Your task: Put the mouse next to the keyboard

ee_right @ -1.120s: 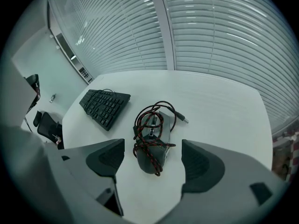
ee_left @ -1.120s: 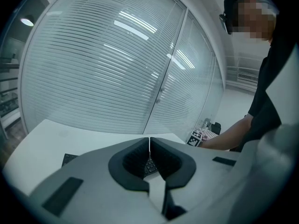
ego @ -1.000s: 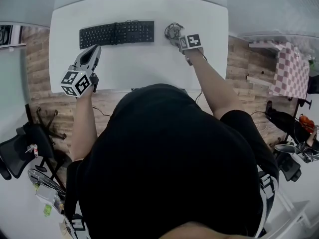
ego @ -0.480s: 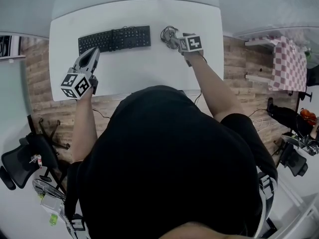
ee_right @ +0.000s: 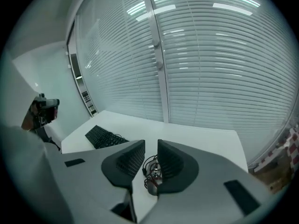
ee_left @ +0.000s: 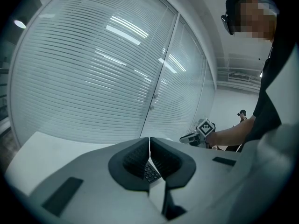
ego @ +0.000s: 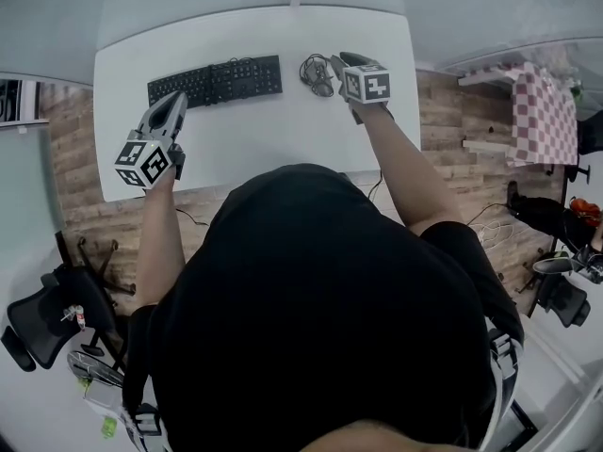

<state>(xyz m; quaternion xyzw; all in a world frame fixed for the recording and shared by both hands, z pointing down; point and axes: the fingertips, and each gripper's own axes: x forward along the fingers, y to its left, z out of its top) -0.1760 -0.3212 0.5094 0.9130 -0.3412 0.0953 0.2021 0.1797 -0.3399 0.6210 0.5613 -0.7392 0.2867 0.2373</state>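
A black keyboard point(ego: 215, 81) lies at the back left of the white desk point(ego: 254, 130). The dark mouse point(ego: 318, 73) rests on the desk to its right in a tangle of its own cable point(ego: 309, 64). My right gripper point(ego: 337, 60) hovers just right of the mouse, above it. Its jaws have just been closing to a narrow gap with nothing between them. Past that gap, the right gripper point(ee_right: 151, 143) view shows the mouse point(ee_right: 152, 185) lower down on the desk. My left gripper point(ego: 177, 98) hangs near the keyboard's left end, and this left gripper point(ee_left: 149, 139) is shut and empty.
A glass wall with blinds point(ee_right: 210, 69) stands behind the desk. Office chairs point(ego: 38, 318) stand on the wooden floor at the left. A checkered cloth point(ego: 539, 111) lies off to the right. The person's dark torso point(ego: 320, 328) hides the desk's near edge.
My right gripper has risen from the mouse and its jaws have narrowed. The mouse stays on the desk. My left gripper has barely shifted.
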